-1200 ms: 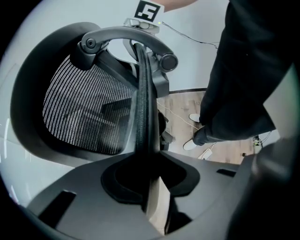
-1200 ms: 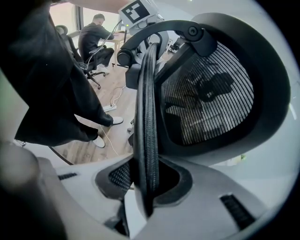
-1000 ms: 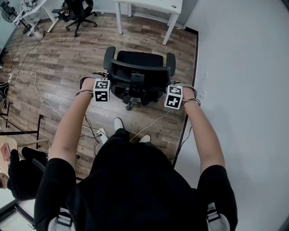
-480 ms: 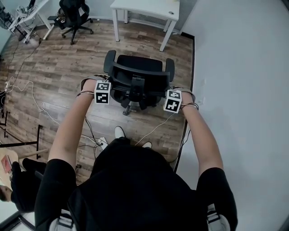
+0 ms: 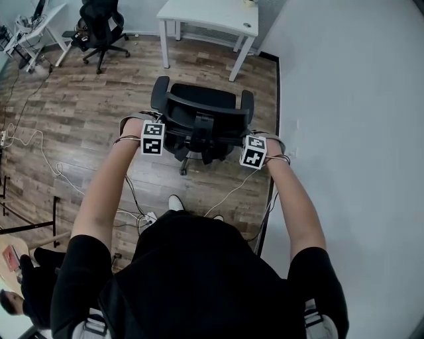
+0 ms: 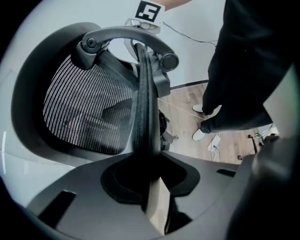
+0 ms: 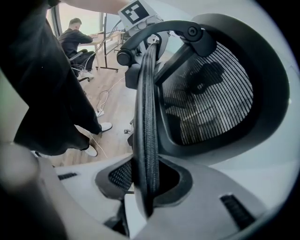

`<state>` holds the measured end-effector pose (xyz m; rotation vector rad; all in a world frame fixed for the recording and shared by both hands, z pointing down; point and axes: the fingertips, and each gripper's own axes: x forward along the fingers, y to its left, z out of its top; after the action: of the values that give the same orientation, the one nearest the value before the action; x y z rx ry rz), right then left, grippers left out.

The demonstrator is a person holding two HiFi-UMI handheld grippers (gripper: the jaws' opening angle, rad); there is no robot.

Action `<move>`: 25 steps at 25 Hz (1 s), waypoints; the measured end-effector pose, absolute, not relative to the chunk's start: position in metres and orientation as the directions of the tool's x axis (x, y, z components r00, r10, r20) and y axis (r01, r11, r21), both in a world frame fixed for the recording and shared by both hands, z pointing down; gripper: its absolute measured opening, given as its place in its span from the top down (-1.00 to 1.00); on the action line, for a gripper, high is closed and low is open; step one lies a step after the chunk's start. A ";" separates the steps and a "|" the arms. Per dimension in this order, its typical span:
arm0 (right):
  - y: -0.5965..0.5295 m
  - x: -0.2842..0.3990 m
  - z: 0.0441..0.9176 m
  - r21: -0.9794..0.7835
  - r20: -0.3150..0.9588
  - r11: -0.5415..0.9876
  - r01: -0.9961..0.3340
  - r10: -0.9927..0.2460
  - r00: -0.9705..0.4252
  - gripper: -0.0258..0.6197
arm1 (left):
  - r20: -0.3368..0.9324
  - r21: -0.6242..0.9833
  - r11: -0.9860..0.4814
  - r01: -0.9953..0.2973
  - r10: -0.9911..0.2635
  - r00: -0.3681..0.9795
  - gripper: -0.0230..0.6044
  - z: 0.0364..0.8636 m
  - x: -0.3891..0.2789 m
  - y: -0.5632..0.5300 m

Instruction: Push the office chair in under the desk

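Observation:
A black mesh-backed office chair (image 5: 199, 122) stands on the wood floor, its back toward me, short of the white desk (image 5: 212, 14) at the top of the head view. My left gripper (image 5: 158, 132) is shut on the left edge of the backrest (image 6: 143, 122), which runs straight between its jaws. My right gripper (image 5: 250, 147) is shut on the right edge of the backrest (image 7: 146, 140) in the same way. Both marker cubes sit at the backrest's sides. The chair's armrests point toward the desk.
A white wall (image 5: 351, 132) runs close along the right, next to the chair and desk. A second black chair (image 5: 99, 20) and another white desk (image 5: 33, 23) are at the far left. Cables (image 5: 40, 149) and a power strip (image 5: 147, 217) lie on the floor behind and to the left. A seated person (image 7: 75, 35) shows in the right gripper view.
The chair, held by both grippers, has rolled forward toward the white desk, and I have stepped after it. Both grips look unchanged.

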<state>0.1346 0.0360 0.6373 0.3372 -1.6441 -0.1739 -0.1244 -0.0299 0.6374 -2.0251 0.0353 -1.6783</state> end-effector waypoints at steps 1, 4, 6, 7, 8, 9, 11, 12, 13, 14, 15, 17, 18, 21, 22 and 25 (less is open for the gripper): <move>0.031 0.134 0.638 0.312 0.944 0.942 -0.120 -0.322 -0.068 0.62 | 0.913 -0.392 -0.871 0.296 -0.331 0.238 0.63 0.638 -0.125 -0.036; 0.017 0.130 0.639 0.320 0.942 0.938 -0.135 -0.330 -0.061 0.62 | 0.912 -0.394 -0.866 0.307 -0.330 0.243 0.63 0.638 -0.128 -0.052; 0.007 0.127 0.639 0.329 0.939 0.934 -0.142 -0.339 -0.056 0.62 | 0.910 -0.400 -0.861 0.313 -0.333 0.247 0.63 0.638 -0.130 -0.064; 0.002 0.127 0.639 0.333 0.938 0.932 -0.146 -0.343 -0.051 0.62 | 0.909 -0.403 -0.859 0.315 -0.336 0.248 0.63 0.638 -0.131 -0.070; -0.002 0.126 0.640 0.337 0.937 0.930 -0.149 -0.347 -0.047 0.62 | 0.907 -0.406 -0.857 0.317 -0.338 0.250 0.63 0.638 -0.131 -0.075; -0.007 0.125 0.640 0.341 0.935 0.928 -0.151 -0.351 -0.044 0.62 | 0.907 -0.408 -0.855 0.319 -0.340 0.249 0.63 0.638 -0.132 -0.081; -0.017 0.125 0.640 0.348 0.933 0.925 -0.154 -0.358 -0.043 0.62 | 0.908 -0.408 -0.854 0.323 -0.343 0.242 0.63 0.639 -0.133 -0.092; -0.021 0.125 0.641 0.349 0.932 0.924 -0.156 -0.360 -0.043 0.62 | 0.909 -0.407 -0.854 0.325 -0.343 0.238 0.63 0.640 -0.132 -0.097; -0.023 0.125 0.641 0.349 0.932 0.924 -0.158 -0.360 -0.044 0.62 | 0.910 -0.406 -0.853 0.328 -0.343 0.235 0.63 0.640 -0.131 -0.100; -0.026 0.125 0.641 0.348 0.932 0.924 -0.160 -0.359 -0.044 0.62 | 0.909 -0.407 -0.851 0.331 -0.343 0.235 0.64 0.641 -0.131 -0.103; -0.028 0.125 0.641 0.348 0.932 0.923 -0.162 -0.359 -0.043 0.62 | 0.908 -0.410 -0.849 0.333 -0.344 0.238 0.64 0.640 -0.131 -0.107; -0.035 0.124 0.641 0.350 0.931 0.922 -0.165 -0.362 -0.042 0.62 | 0.906 -0.414 -0.847 0.335 -0.344 0.248 0.64 0.640 -0.132 -0.114; -0.039 0.123 0.641 0.353 0.930 0.921 -0.165 -0.364 -0.042 0.62 | 0.904 -0.415 -0.846 0.334 -0.344 0.253 0.64 0.641 -0.132 -0.117; -0.052 0.124 0.641 0.360 0.927 0.918 -0.166 -0.372 -0.046 0.62 | 0.902 -0.421 -0.845 0.331 -0.348 0.257 0.64 0.640 -0.131 -0.131; -0.056 0.124 0.640 0.360 0.927 0.918 -0.166 -0.372 -0.047 0.62 | 0.901 -0.421 -0.844 0.331 -0.349 0.257 0.64 0.640 -0.130 -0.136; -0.070 0.129 0.640 0.357 0.929 0.919 -0.168 -0.369 -0.044 0.62 | 0.902 -0.421 -0.844 0.332 -0.349 0.255 0.64 0.640 -0.126 -0.150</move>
<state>0.1290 -0.0704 0.6405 0.4216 -1.6221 -0.1700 -0.1259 -0.1498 0.6399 -1.9893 0.0155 -1.6373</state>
